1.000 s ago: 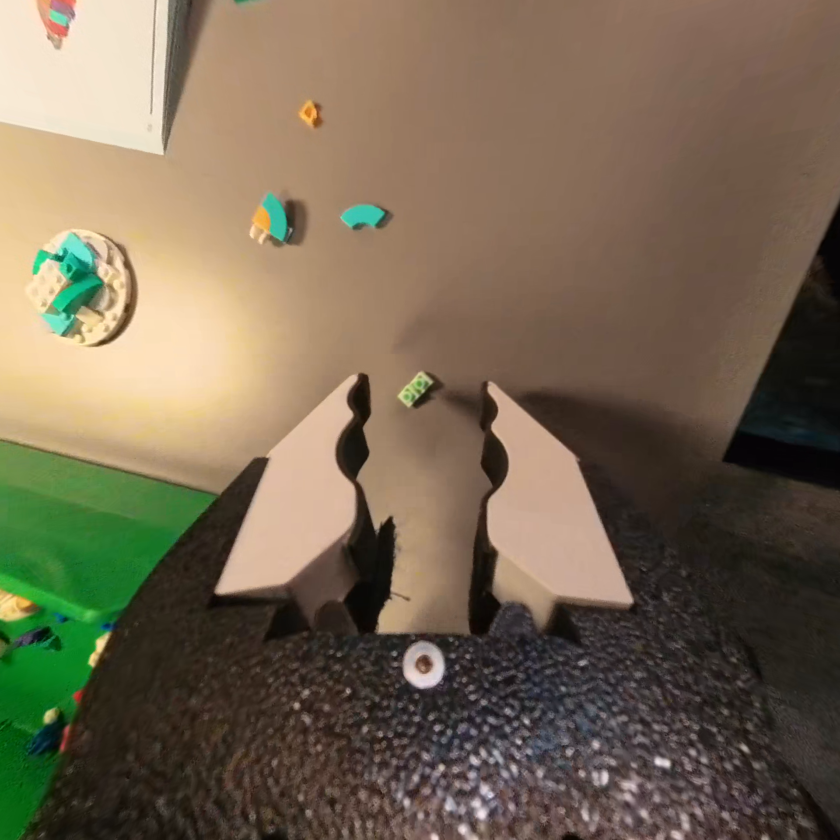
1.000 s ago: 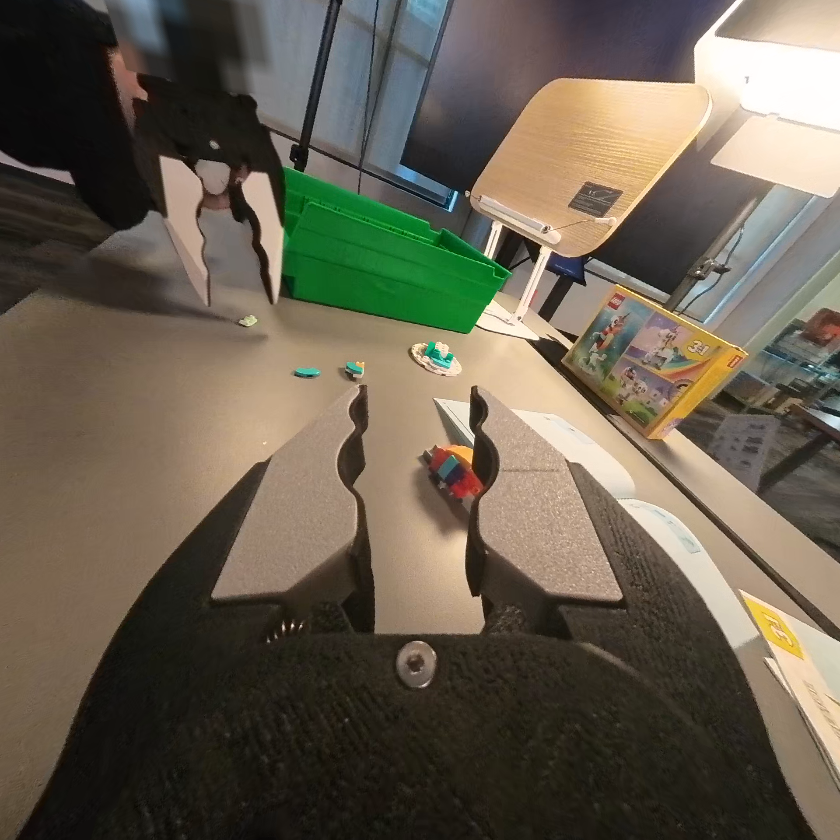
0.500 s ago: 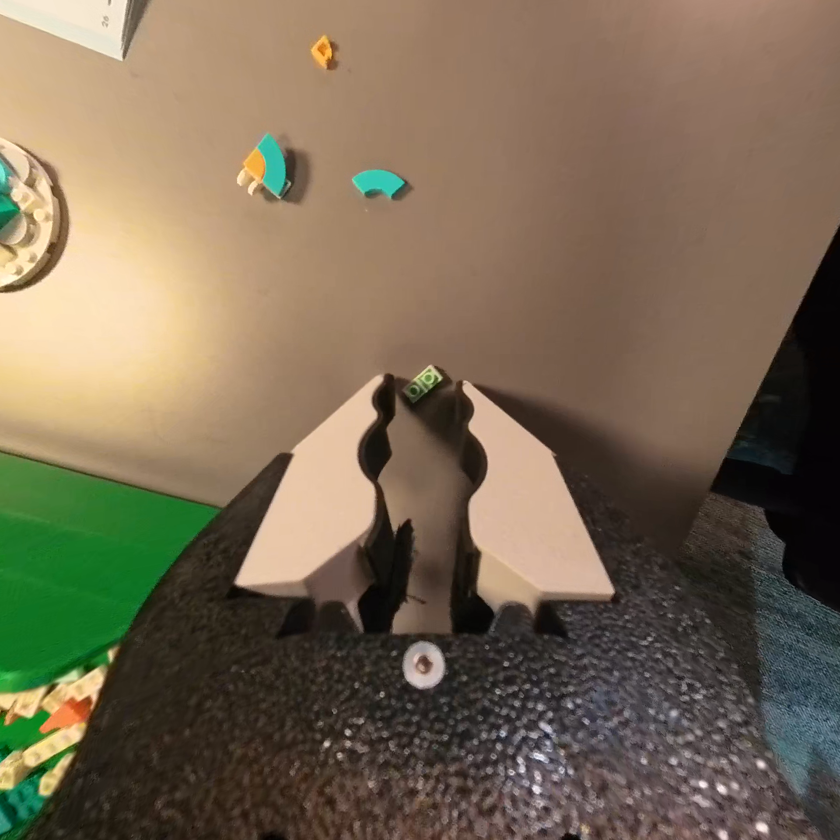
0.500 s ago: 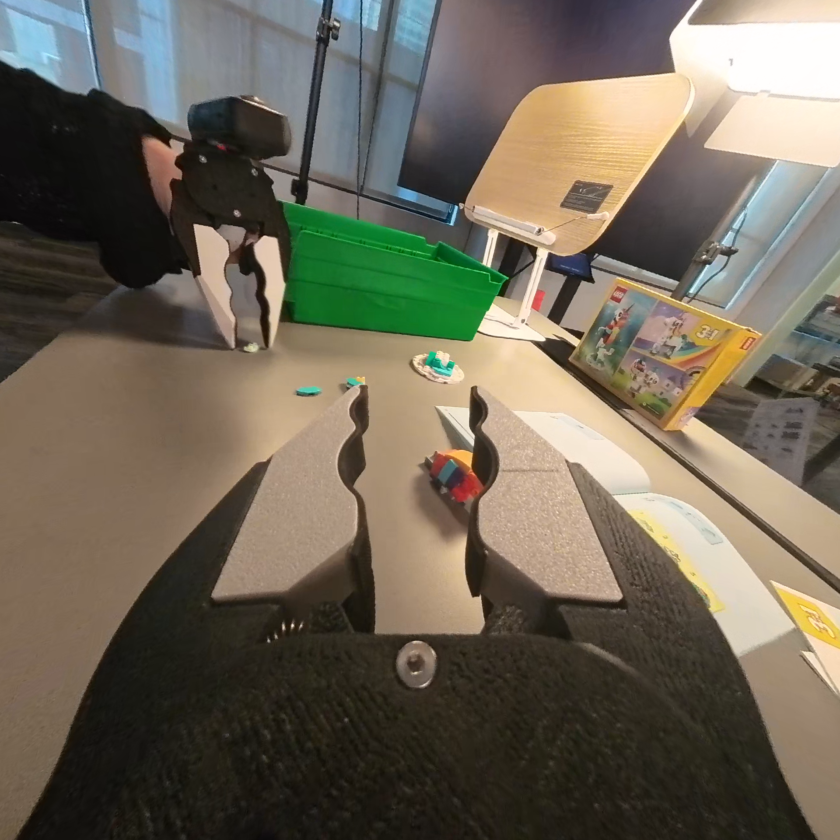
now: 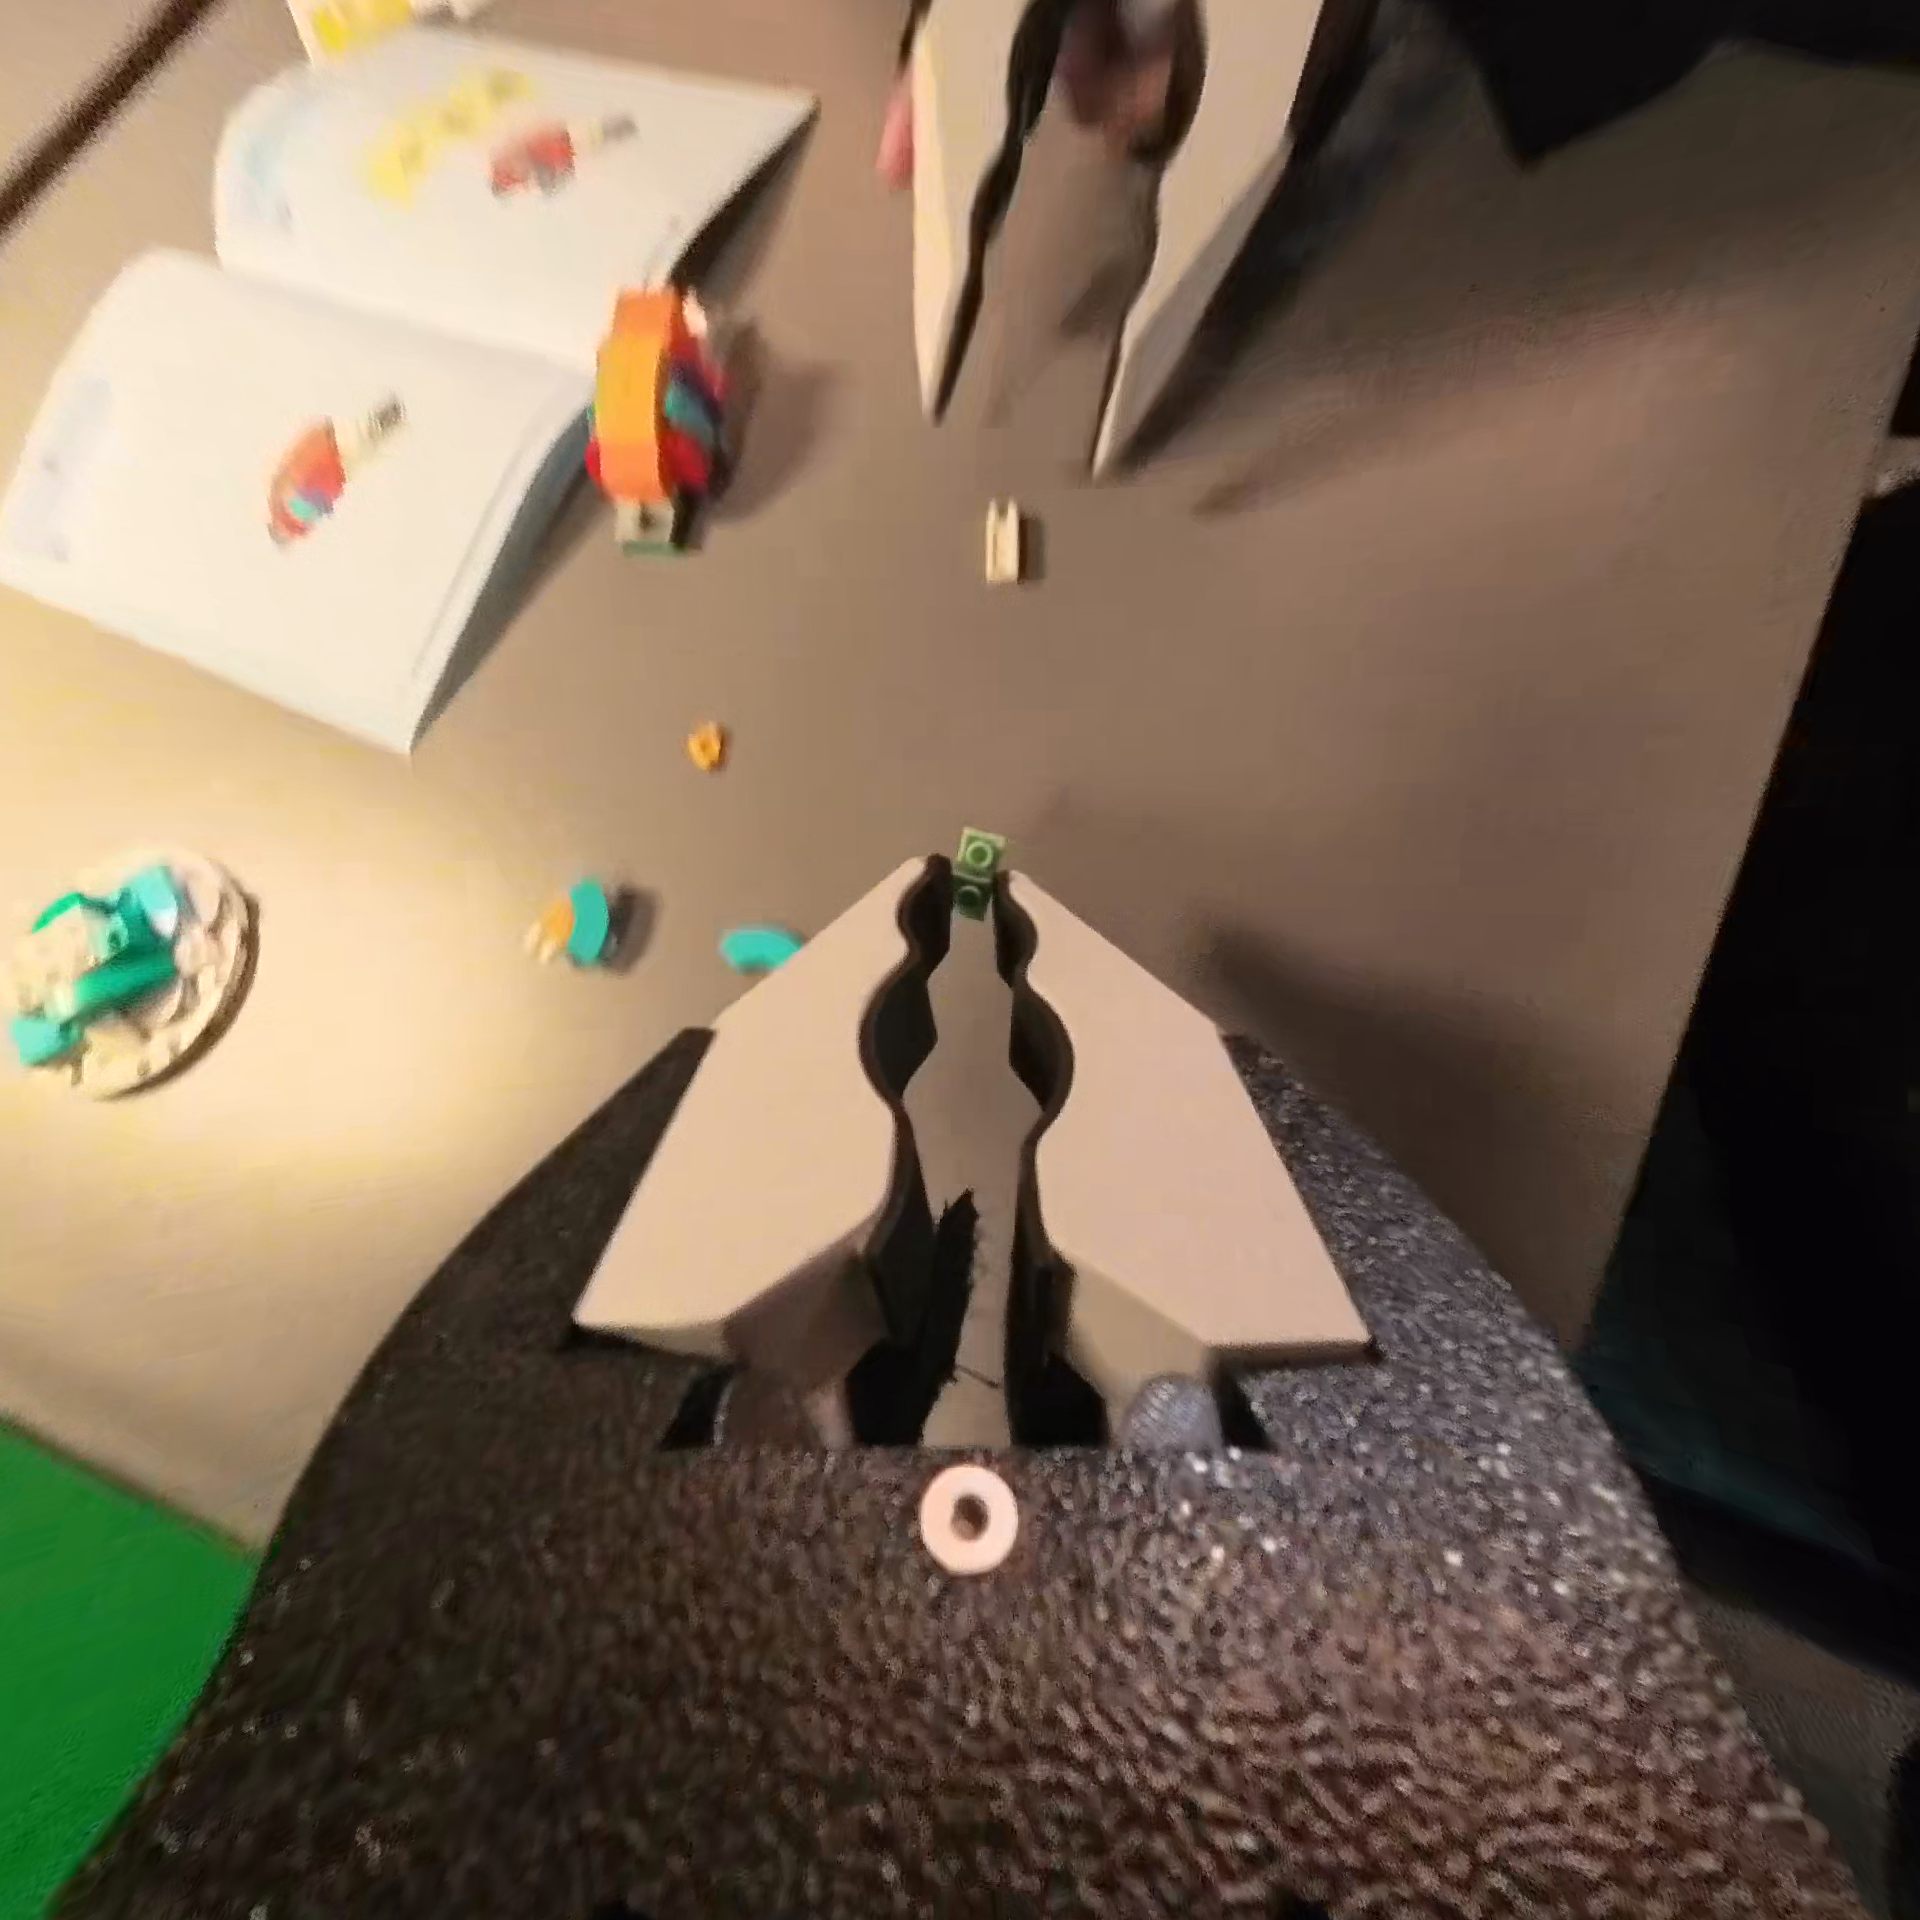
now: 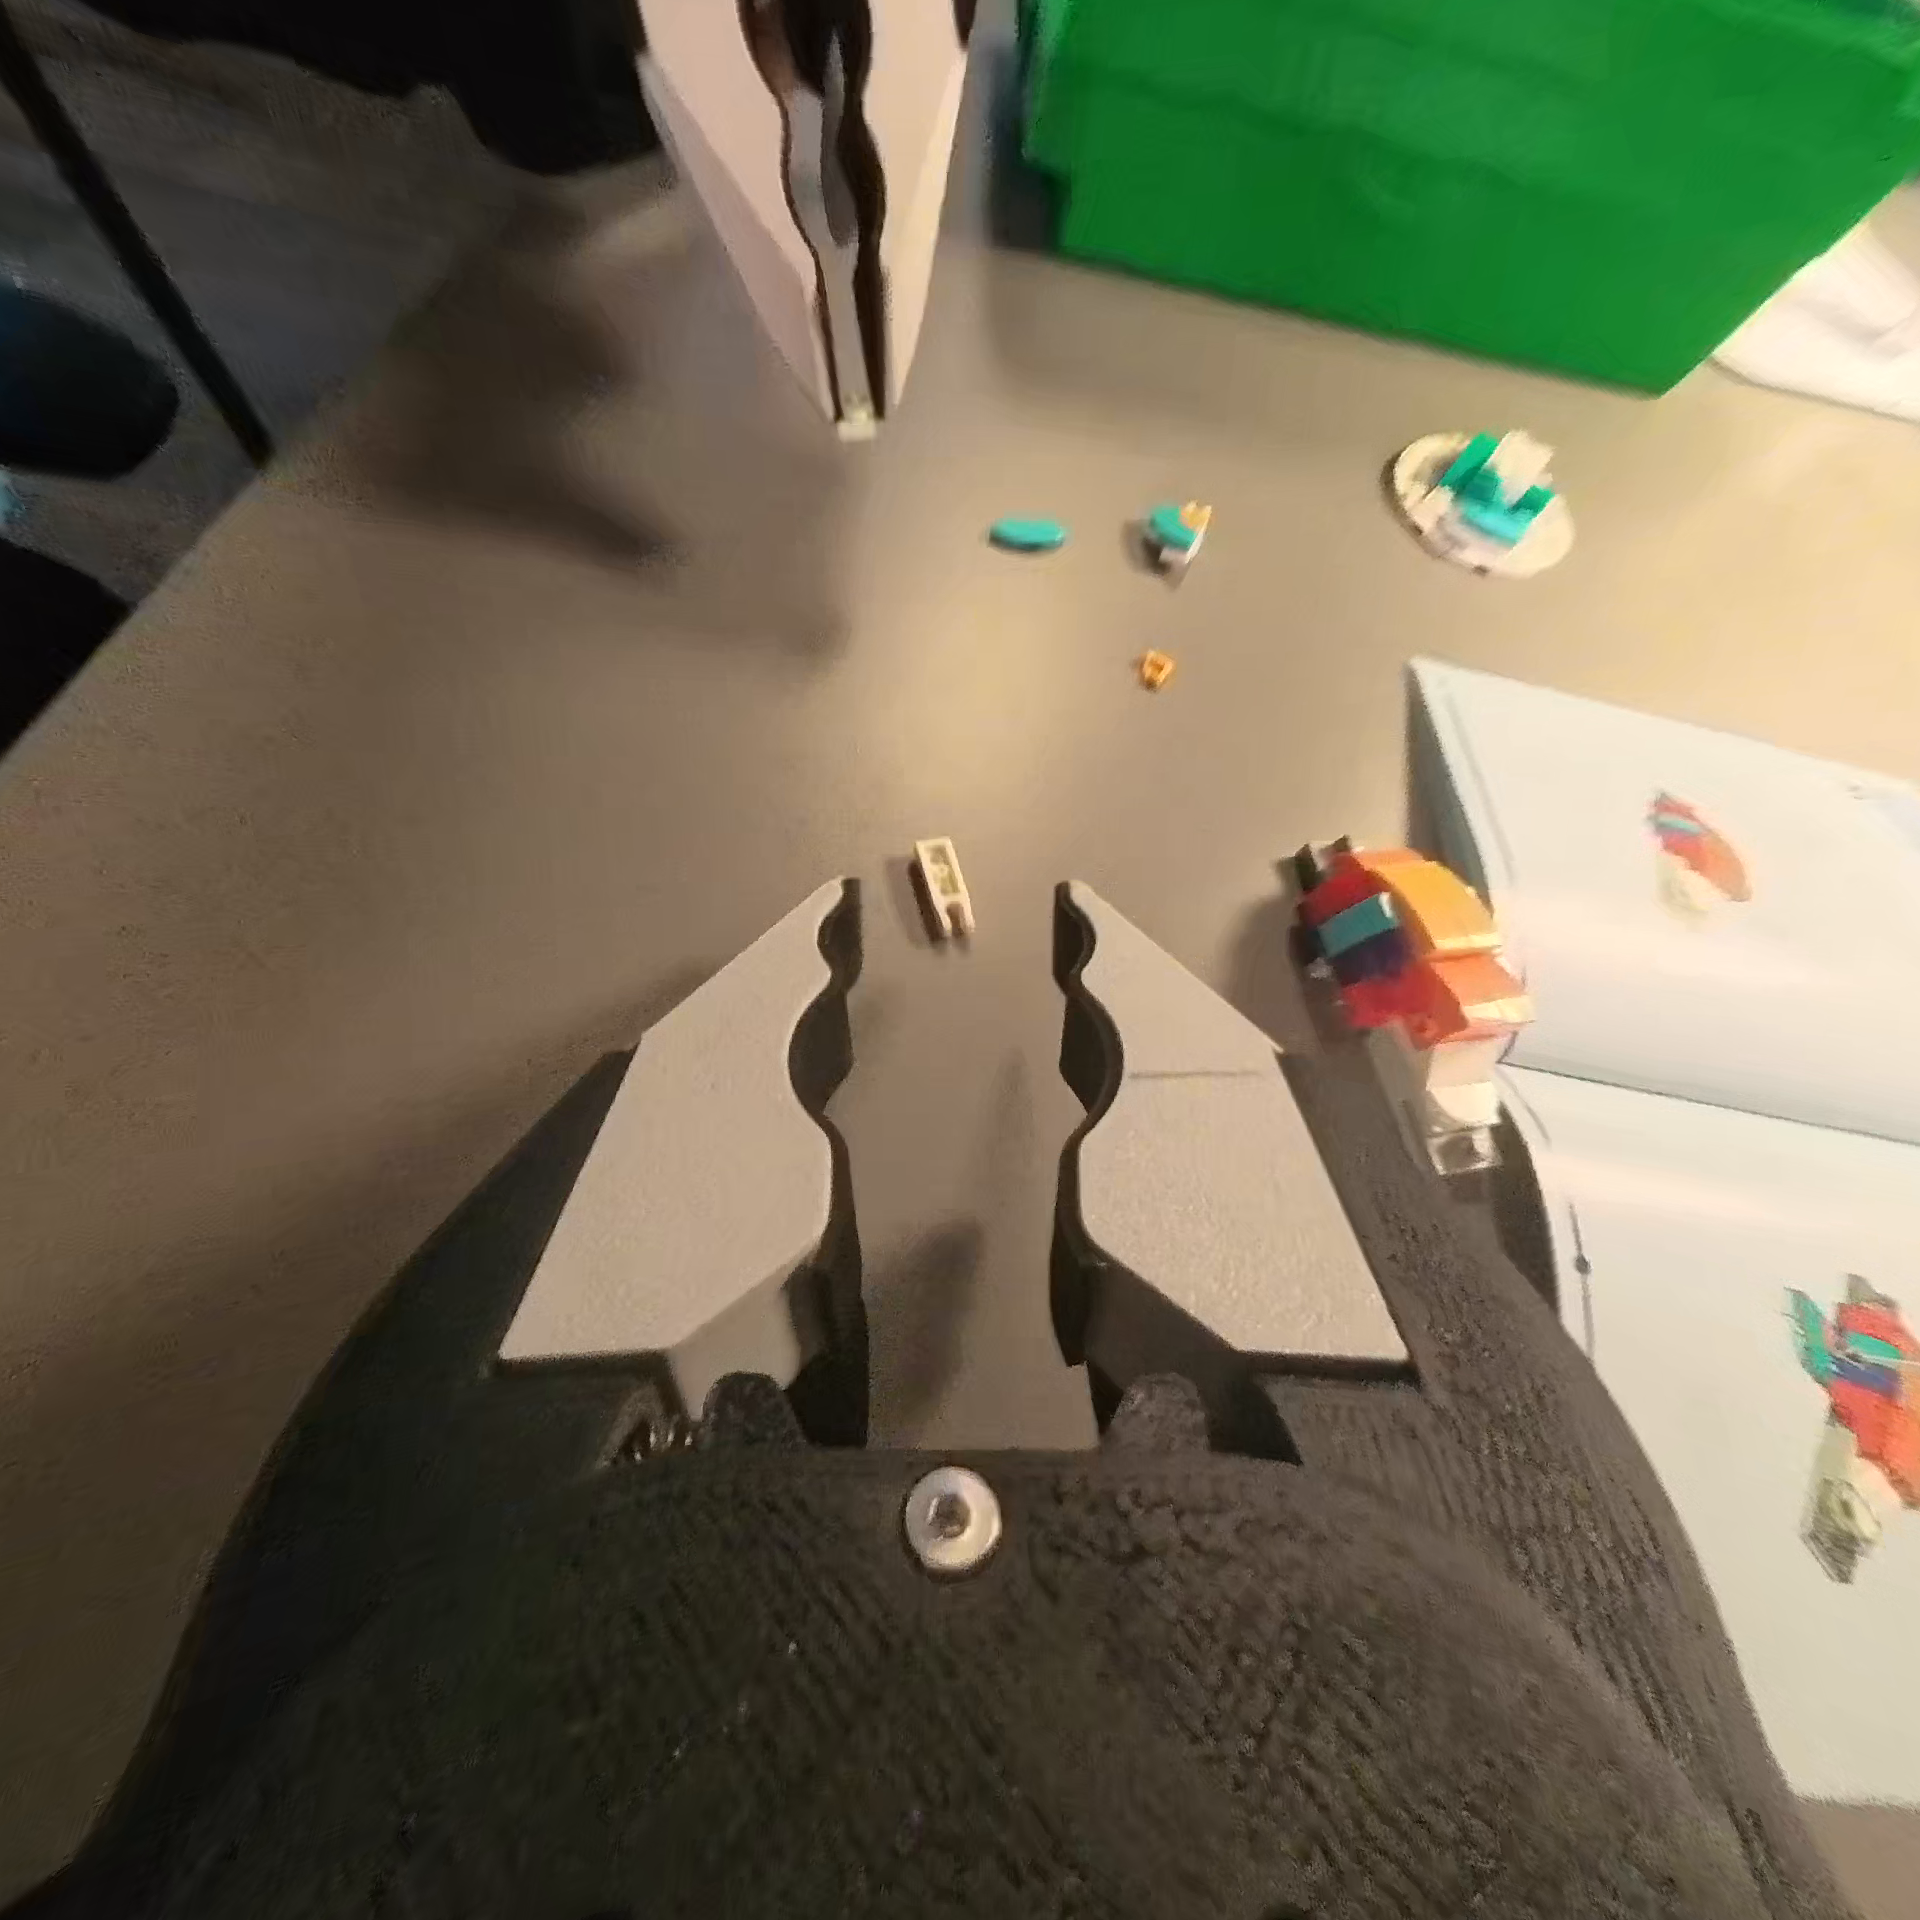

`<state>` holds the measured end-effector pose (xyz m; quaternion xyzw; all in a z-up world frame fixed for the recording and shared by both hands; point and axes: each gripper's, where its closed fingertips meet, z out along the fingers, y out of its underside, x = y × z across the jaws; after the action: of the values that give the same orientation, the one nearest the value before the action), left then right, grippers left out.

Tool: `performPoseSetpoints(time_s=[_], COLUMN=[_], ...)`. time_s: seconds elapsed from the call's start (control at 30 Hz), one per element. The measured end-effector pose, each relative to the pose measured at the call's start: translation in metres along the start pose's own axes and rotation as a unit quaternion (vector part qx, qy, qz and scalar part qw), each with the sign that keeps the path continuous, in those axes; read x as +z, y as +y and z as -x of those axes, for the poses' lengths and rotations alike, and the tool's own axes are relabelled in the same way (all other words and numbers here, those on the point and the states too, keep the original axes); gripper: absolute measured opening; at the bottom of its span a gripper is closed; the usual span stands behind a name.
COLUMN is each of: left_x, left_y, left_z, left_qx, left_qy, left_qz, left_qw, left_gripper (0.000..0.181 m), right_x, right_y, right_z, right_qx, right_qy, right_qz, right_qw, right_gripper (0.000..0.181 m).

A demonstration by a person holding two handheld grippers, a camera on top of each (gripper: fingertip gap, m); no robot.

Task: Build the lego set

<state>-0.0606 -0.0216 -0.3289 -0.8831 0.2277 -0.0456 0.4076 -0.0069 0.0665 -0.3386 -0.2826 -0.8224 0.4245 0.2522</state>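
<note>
Left wrist view: left gripper (image 5: 975,883) pinching a small green plate (image 5: 978,871) between its fingertips; half of the plate sticks out past the tips, held above the desk (image 5: 1351,727).
Right wrist view: right gripper (image 6: 956,902) spread, nothing between its fingers, hanging low over the desk.
Cream clip piece (image 6: 943,890): flat on the desk just ahead of the right gripper's tips, in line with the gap; also seen from the left side (image 5: 1004,540), just below the far gripper.
Orange-red model (image 6: 1392,956): on its side at the booklet's edge, to the right of the right gripper, touching the page.
Booklet (image 6: 1662,935): open, along the desk's right edge in the right wrist view.
Round white base (image 6: 1481,501): carries teal bricks, in front of the green bin (image 6: 1455,156) at the desk's far edge.
Loose bits: teal curved piece (image 6: 1028,533), teal-and-orange piece (image 6: 1176,530) beside it, tiny orange piece (image 6: 1155,667) nearer the booklet; all apart from each other.
Image quality: both views motion-blurred, fine detail on the small pieces unclear.
</note>
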Motion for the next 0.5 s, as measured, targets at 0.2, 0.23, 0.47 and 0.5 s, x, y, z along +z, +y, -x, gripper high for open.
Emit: performPoseSetpoints(time_s=[0.2,0.23,0.47,0.5], left_x=[0.041,0.047,0.075,0.078], left_y=[-0.042,-0.046,-0.059,-0.059], left_z=[-0.004,-0.005,-0.012,-0.012], left_qx=[-0.001,0.004,0.061,0.058], left_qy=[-0.008,-0.005,0.009,0.012], left_qz=[-0.044,-0.05,-0.066,-0.064], left_qw=[0.999,0.999,0.996,0.996], left_gripper=[0.006,0.006,0.006,0.006], right_x=[0.008,0.006,0.0,0.0], right_y=[0.009,0.004,-0.019,-0.019], right_z=[-0.003,-0.003,0.011,0.01], right_qx=[0.015,0.008,0.015,0.018], right_qy=[-0.029,-0.025,-0.041,-0.042], right_qz=[0.033,0.017,-0.049,-0.05], right_qw=[0.999,1.0,0.998,0.998], right_gripper=[0.036,0.033,0.016,0.016])
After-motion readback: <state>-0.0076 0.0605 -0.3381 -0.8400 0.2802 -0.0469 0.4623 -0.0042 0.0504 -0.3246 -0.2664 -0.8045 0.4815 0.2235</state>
